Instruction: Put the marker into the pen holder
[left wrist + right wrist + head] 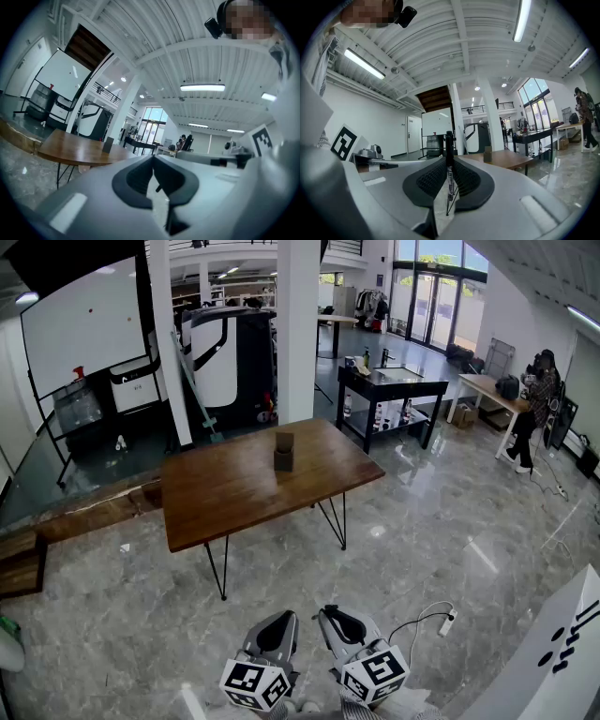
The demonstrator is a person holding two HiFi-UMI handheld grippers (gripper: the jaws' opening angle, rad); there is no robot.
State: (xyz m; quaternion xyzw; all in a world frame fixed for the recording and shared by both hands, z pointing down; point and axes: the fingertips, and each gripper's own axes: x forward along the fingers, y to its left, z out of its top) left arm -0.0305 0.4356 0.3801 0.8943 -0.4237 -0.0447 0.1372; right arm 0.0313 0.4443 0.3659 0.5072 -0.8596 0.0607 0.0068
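Here the right gripper (337,618) grips the marker (449,178) upright, its long axis along the jaws, with the holder (283,452) well ahead on the surface (234,493), while the left gripper (278,626) sits closed, empty.

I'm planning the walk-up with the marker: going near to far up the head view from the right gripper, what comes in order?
Right gripper holding the marker → floor → wooden table → pen holder → white pillar

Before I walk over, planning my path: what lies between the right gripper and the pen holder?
Head view: bare floor, then bare tabletop up to the pen holder.
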